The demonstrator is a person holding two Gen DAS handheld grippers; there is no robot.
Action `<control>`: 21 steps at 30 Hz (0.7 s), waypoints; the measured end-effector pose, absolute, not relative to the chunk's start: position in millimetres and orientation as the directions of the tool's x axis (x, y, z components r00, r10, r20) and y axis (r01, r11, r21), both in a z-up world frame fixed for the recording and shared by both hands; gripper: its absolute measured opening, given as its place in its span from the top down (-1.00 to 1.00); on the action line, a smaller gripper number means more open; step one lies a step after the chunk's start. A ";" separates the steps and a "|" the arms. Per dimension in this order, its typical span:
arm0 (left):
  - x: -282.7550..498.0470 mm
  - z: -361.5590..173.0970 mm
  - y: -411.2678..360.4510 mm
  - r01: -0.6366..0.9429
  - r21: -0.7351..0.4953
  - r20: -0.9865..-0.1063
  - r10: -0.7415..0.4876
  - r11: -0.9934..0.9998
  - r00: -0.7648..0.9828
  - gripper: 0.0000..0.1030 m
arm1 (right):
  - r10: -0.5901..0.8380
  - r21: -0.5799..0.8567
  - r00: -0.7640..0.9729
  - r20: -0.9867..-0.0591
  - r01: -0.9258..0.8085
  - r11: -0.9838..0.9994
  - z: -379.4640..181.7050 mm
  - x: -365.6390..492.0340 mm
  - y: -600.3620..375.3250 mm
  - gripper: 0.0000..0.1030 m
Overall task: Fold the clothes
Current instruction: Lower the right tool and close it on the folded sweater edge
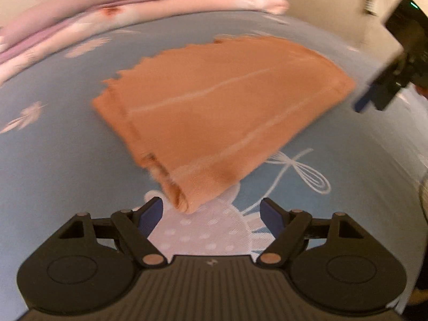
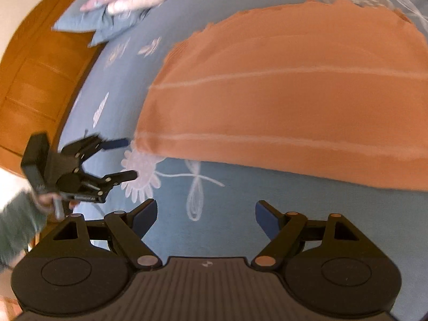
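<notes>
- Your left gripper [image 1: 211, 214] stood with its jaws wide apart and nothing between the 2 blue pads [image 1: 151, 214]; the near corner of the orange cloth [image 1: 214, 112] lay just ahead of them, apart from both.
- Your right gripper [image 2: 206, 215] was likewise spread wide and gripped nothing, only bare bedsheet [image 2: 240, 195] showing between its fingers.
- From the right wrist view, your left gripper [image 2: 125, 157] appeared at the left, its 2 fingers open near the cloth's [image 2: 281, 101] left end; whether the upper finger touched the cloth I cannot tell.
- Your hand [image 2: 49, 200] and a grey-green sleeve [image 2: 16, 227] showed behind that gripper.
- From the left wrist view, your right gripper [image 1: 374, 96] hung at the upper right, beside the cloth's far right corner, blurred.
- The orange cloth lay folded flat on the blue sheet [image 1: 53, 174], with 2 pale stripes along it and a jagged far edge.
- The sheet carried white flower and dragonfly prints [image 2: 195, 184].
- A pink floral quilt [image 1: 133, 8] lay folded beyond the cloth.
- A blue pillow [image 2: 88, 24] sat under that quilt by a wooden bed frame [image 2: 40, 80].
</notes>
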State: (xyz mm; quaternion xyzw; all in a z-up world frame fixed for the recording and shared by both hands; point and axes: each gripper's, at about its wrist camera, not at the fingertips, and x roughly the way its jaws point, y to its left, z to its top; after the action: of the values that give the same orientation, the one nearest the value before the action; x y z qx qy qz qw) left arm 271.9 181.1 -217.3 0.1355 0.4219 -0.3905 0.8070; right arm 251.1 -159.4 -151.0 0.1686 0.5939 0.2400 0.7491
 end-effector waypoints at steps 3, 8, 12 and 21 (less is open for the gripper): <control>290.0 -227.0 186.5 0.821 -0.171 -0.775 -0.589 0.544 0.230 -0.42 | 0.536 0.509 0.156 -0.830 -0.181 0.841 -144.0 255.8 -132.9 -0.63; 303.6 -230.5 189.1 0.899 -0.288 -0.731 -0.682 0.330 0.016 -0.41 | 0.495 0.472 0.144 -0.857 -0.168 0.866 -141.8 262.1 -99.7 -0.63; 296.9 -234.5 203.3 0.952 -0.244 -0.803 -0.588 0.183 -0.093 -0.33 | 0.498 0.471 0.143 -0.856 -0.185 0.863 -137.2 275.1 -71.4 -0.63; 294.1 -221.3 235.0 0.869 -0.278 -0.745 -0.663 0.410 0.074 -0.38 | 0.357 0.124 0.203 -0.912 -0.693 0.710 -118.8 319.1 53.2 -0.18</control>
State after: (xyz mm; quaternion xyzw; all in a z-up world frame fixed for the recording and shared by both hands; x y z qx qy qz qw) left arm 294.1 235.0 -221.3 0.1207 0.4270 -0.5297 0.7228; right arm 319.1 53.2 -118.8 -0.1591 0.5281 0.3460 0.7590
